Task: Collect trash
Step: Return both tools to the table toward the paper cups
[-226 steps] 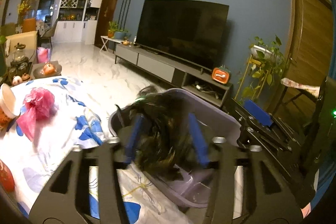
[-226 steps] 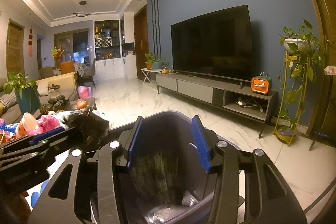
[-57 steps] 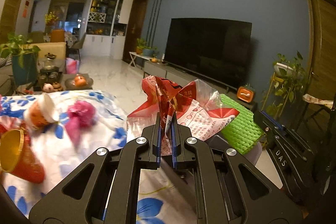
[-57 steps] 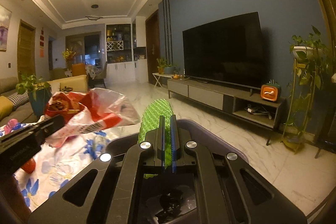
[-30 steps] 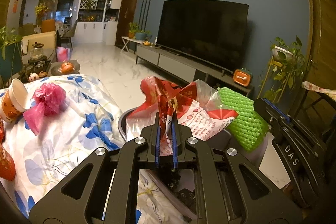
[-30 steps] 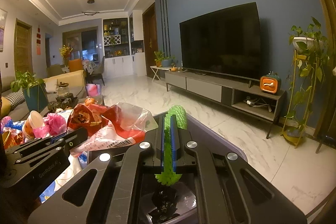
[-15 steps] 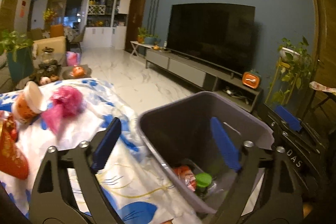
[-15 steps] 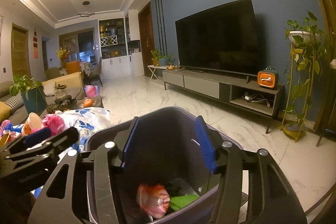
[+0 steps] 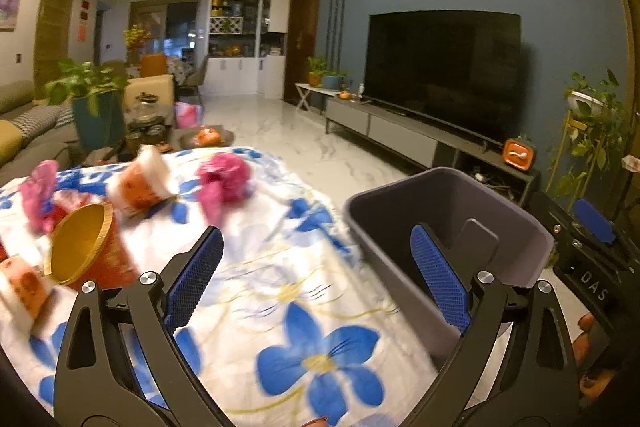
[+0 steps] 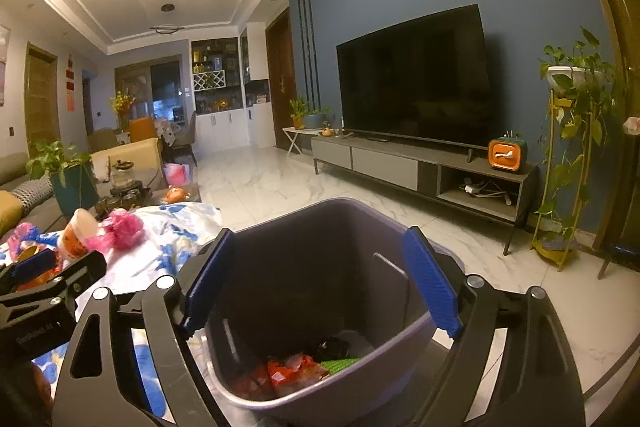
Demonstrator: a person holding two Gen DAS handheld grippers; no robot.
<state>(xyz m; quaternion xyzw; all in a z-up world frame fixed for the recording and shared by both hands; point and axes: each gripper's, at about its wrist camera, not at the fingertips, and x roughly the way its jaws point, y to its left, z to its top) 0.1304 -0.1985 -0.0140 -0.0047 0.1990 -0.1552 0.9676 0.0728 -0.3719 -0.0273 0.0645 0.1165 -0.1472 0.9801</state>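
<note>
Both sets of tongs, a second ago pinched on a red-and-white wrapper and a green mesh piece, now stand empty with that litter dropped in the bin.

- Left tongs [image 9: 316, 279]: spread wide, jaws opening, nothing between them; turned away from the bin toward the cluttered cloth, likely seeking the next piece.
- Right tongs [image 10: 320, 283]: spread, jaws opening, nothing held; poised over the bin mouth, where a release falls straight in.
- Grey bin [image 10: 400, 223]: just beside the worktop edge, within easy reach of both hands. Contents: red wrapper [image 10: 296, 367], green mesh [image 10: 340, 363], a dark item.
- Worktop under floral cloth [image 9: 320, 355]: uncollected trash at the far left, namely a red cup with gold lining [image 9: 86, 247] on its side, an orange paper cup [image 9: 138, 183], a pink plastic bag [image 9: 224, 175], all blurred.
- Beyond: marble floor, television [image 10: 416, 75] on a low cabinet.
</note>
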